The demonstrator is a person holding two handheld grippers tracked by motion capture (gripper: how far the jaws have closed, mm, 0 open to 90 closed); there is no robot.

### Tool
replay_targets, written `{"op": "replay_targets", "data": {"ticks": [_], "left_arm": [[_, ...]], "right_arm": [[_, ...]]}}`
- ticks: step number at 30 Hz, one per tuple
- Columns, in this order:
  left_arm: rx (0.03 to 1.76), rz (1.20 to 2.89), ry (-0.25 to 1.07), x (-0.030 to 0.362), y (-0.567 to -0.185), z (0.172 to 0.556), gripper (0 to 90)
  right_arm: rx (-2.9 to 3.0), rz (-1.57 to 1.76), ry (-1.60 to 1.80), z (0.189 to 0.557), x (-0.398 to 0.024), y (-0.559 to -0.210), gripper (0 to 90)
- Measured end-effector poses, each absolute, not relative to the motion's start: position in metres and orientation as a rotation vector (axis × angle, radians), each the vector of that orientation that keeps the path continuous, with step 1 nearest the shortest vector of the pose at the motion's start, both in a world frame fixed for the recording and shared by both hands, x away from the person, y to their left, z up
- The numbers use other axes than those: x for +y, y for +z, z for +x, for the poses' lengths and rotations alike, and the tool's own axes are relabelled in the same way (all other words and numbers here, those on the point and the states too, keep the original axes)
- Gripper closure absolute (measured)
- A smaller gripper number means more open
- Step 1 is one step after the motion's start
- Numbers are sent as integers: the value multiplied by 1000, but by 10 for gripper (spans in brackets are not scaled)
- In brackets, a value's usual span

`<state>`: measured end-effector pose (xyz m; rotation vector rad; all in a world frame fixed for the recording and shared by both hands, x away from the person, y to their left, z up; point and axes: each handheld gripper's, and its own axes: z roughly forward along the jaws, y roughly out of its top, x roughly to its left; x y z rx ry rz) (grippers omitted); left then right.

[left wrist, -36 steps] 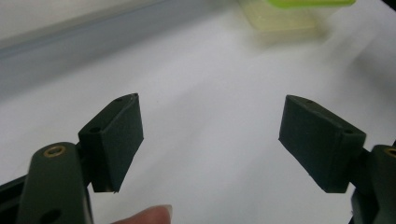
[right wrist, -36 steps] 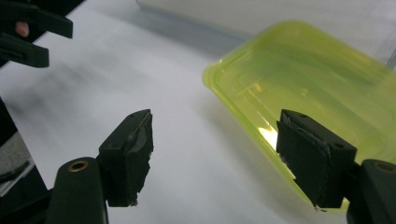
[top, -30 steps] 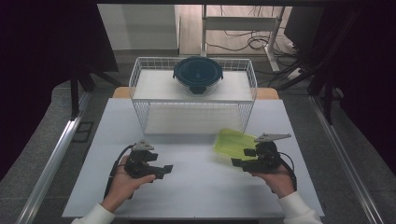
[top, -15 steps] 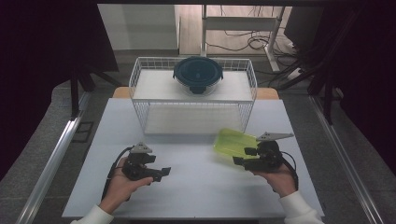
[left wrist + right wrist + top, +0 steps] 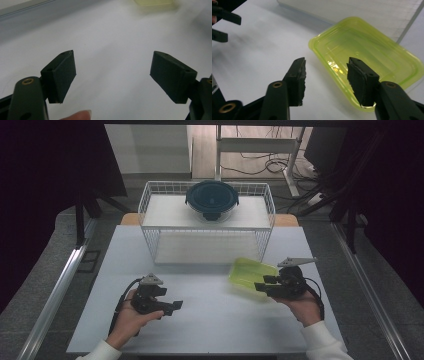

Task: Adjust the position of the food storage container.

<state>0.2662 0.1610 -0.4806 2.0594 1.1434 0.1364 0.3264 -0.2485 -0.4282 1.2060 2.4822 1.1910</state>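
Translucent yellow-green rectangular plastic container point(image 5: 251, 272) lies open side up on the white table top point(image 5: 210, 320), at roughly 4 o'clock from table centre, just in front of the basket's right front corner. It looks empty in the right gripper view point(image 5: 367, 57). In the left gripper view a blurred bit of it sits at 12–1 o'clock point(image 5: 154, 3).

Right gripper point(image 5: 260, 286) is at the container's near right edge, at about 5 o'clock of it, pointing toward 9 o'clock. Its jaws have just been closing. In the right gripper view they stand partly apart and straddle the near rim: one pad sits over the container's inside, the other over bare table outside. The pads are not pressing on the rim yet, so no grip.

Left gripper point(image 5: 175, 306) is at about 7 o'clock from table centre, well apart from the container, pointing toward 3 o'clock. Its jaws are wide apart with nothing between them but bare table. A fingertip point(image 5: 79, 115) shows at the bottom edge of the left gripper view.

White wire basket point(image 5: 150, 202) stands at the table's 12 o'clock edge, with a pale flat shelf surface inside. A round glass bowl with a dark blue clip lid point(image 5: 212, 200) sits on that shelf near the middle.

Room: grey floor point(image 5: 45, 270), dark drapes point(image 5: 50, 175) on both sides, a metal rail point(image 5: 55, 290) along the table at 9 o'clock, and a white desk frame with loose cables point(image 5: 260, 150) behind at 12 o'clock.
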Motion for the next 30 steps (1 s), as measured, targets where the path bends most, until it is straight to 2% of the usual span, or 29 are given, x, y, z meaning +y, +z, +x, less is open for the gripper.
{"op": "replay_targets", "data": {"ticks": [3, 4, 5, 6, 7, 8, 10, 13, 19, 30], "left_arm": [[1148, 2057, 137, 162, -481, 267, 206], [1150, 2054, 134, 162, -481, 267, 206], [1153, 2051, 132, 163, -481, 267, 206], [1153, 2051, 132, 163, -481, 267, 206], [1157, 2051, 129, 164, -482, 268, 206], [1157, 2051, 129, 164, -482, 268, 207], [1158, 2056, 126, 164, -483, 268, 207], [1157, 2064, 124, 163, -483, 268, 206], [1160, 2062, 121, 164, -484, 267, 207], [1159, 2064, 120, 165, -484, 267, 208]], "right_arm": [[2485, 1211, 1181, 332, -250, -427, 549], [2482, 1214, 1170, 335, -250, -427, 589], [2480, 1217, 1138, 342, -250, -426, 679], [2480, 1217, 1138, 342, -250, -426, 679], [2491, 1205, 1123, 349, -248, -426, 756], [2491, 1205, 1123, 349, -248, -426, 756], [2510, 1162, 1064, 360, -239, -427, 832], [2518, 1126, 1004, 368, -232, -428, 871], [2513, 927, 807, 394, -210, -432, 885], [2472, 798, 603, 427, -191, -455, 885]]}}
